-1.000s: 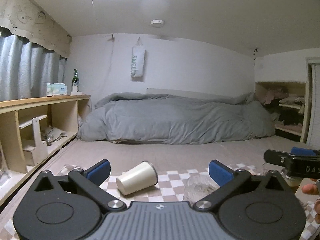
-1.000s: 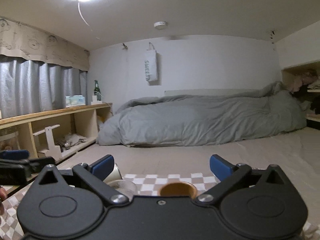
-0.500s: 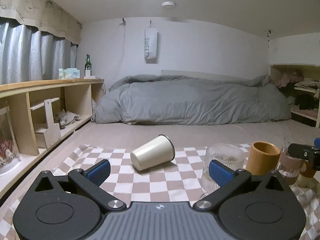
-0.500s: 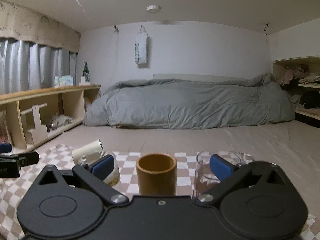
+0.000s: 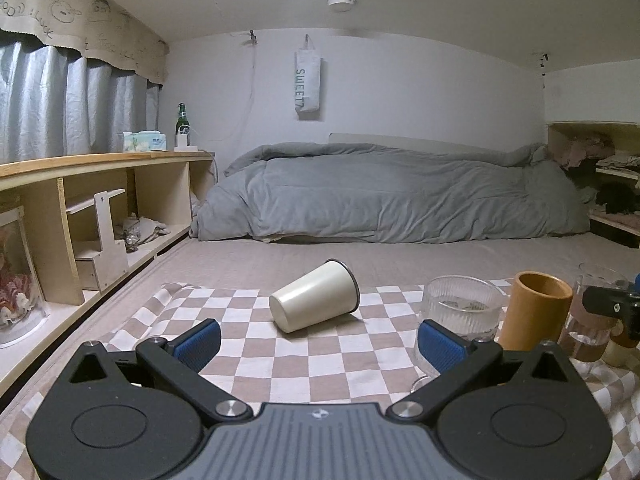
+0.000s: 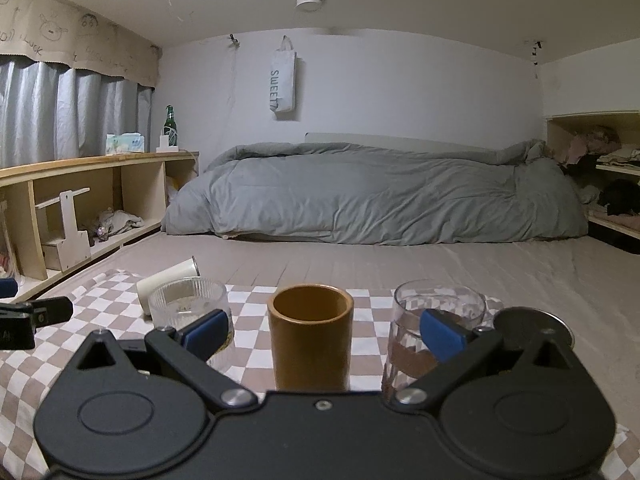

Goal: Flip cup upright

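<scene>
Lay tipped on the checkered cloth (image 5: 256, 364) near its far edge: cream cup (image 5: 314, 301). Left gripper (image 5: 318, 340) spread wide, empty; right gripper (image 6: 322, 332) likewise. Likely to roll if nudged, toward the ribbed glass (image 5: 460, 312).

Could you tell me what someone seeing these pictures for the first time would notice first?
Probably the cream cup lying on its side on the checkered cloth, straight ahead of the open left gripper. Next, the row of upright vessels to its right: a ribbed glass bowl, an orange-brown cup in front of the open right gripper, and a clear glass. Behind lies a rumpled grey duvet.
</scene>
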Demonstrator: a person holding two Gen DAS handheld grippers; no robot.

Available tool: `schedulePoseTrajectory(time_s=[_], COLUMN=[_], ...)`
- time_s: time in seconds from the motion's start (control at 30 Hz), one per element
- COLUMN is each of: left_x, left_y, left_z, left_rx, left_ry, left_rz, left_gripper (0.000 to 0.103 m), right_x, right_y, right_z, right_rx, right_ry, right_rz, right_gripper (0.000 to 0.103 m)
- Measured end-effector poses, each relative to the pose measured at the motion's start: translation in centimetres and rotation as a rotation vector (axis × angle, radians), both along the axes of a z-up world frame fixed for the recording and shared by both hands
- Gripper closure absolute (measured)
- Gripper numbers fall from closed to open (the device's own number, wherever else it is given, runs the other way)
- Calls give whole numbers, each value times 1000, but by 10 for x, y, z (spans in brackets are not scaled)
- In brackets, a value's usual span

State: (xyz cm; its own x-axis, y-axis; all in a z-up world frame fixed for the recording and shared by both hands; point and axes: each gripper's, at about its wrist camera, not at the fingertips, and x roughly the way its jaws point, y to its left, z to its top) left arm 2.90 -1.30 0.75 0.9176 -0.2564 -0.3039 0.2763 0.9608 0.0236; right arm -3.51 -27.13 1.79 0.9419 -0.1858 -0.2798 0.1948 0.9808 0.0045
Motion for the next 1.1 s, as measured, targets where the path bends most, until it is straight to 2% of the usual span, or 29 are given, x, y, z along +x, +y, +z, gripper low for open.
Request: schedulePoseTrajectory(time_s=[1.1], left_x=[-1], left_y=[-4], left_z=[0], left_rx=[8], left_ry=[-4], left_rz=[2], left_gripper=[0], right_x=[0], right_y=[3], right_z=[-2], right_rx=[-5], right_ry=[3], right_rz=[-1], right_gripper=[0])
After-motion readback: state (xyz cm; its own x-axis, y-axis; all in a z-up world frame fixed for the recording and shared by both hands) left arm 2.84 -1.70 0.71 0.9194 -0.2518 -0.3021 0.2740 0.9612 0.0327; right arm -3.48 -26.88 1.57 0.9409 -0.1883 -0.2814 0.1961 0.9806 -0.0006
